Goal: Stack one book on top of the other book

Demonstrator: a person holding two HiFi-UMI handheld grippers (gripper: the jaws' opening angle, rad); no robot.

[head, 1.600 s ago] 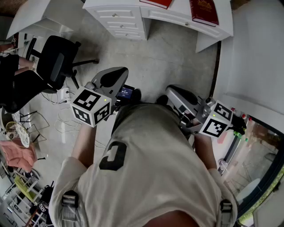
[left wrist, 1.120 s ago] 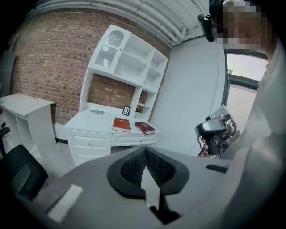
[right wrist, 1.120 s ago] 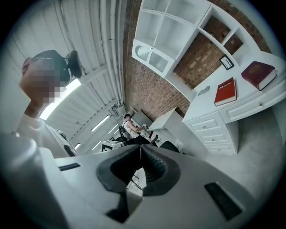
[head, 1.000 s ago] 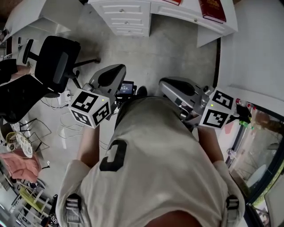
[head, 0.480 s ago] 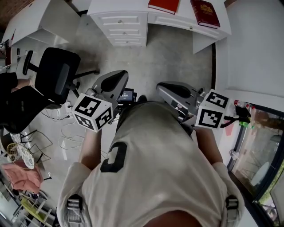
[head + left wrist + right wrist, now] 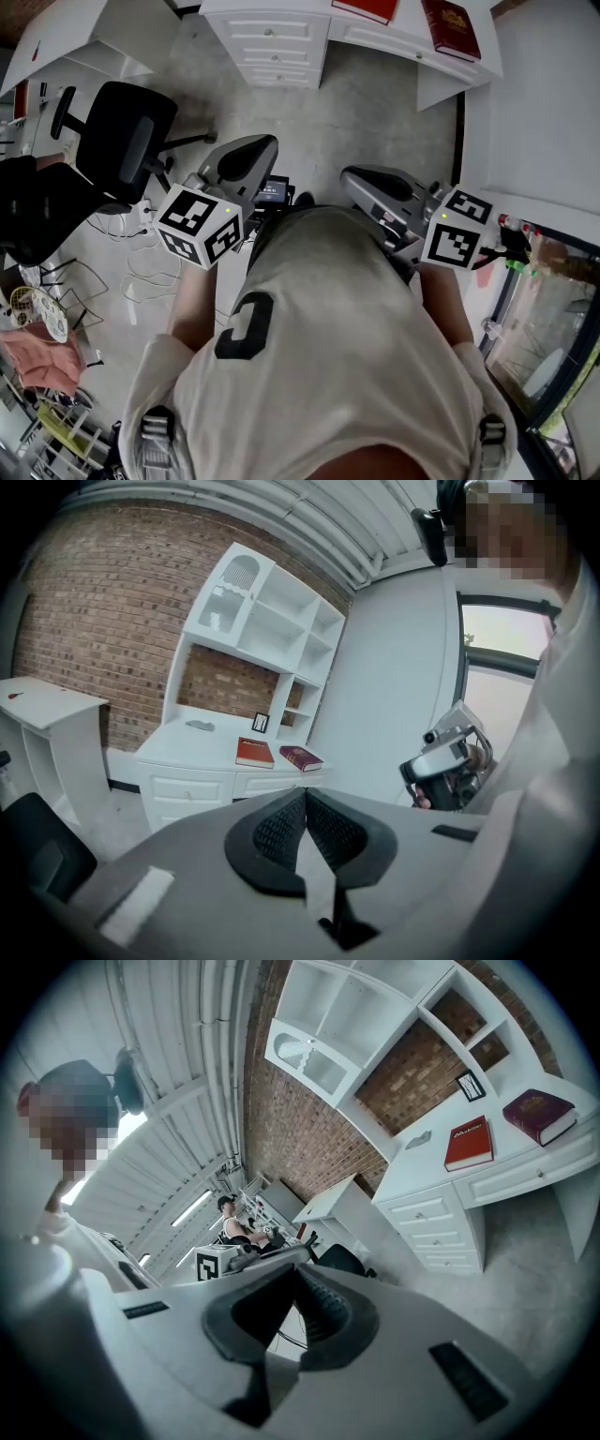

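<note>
Facing the worktop from well back, both claws are held low at the person's front. The left claw is found pressed together, with nothing between its jaws. The right claw is likewise found closed and empty. The red book and the maroon book are recorded lying flat on the worktop, side by side with a small gap, unstacked. A black chair is noted on the floor at the left.
</note>
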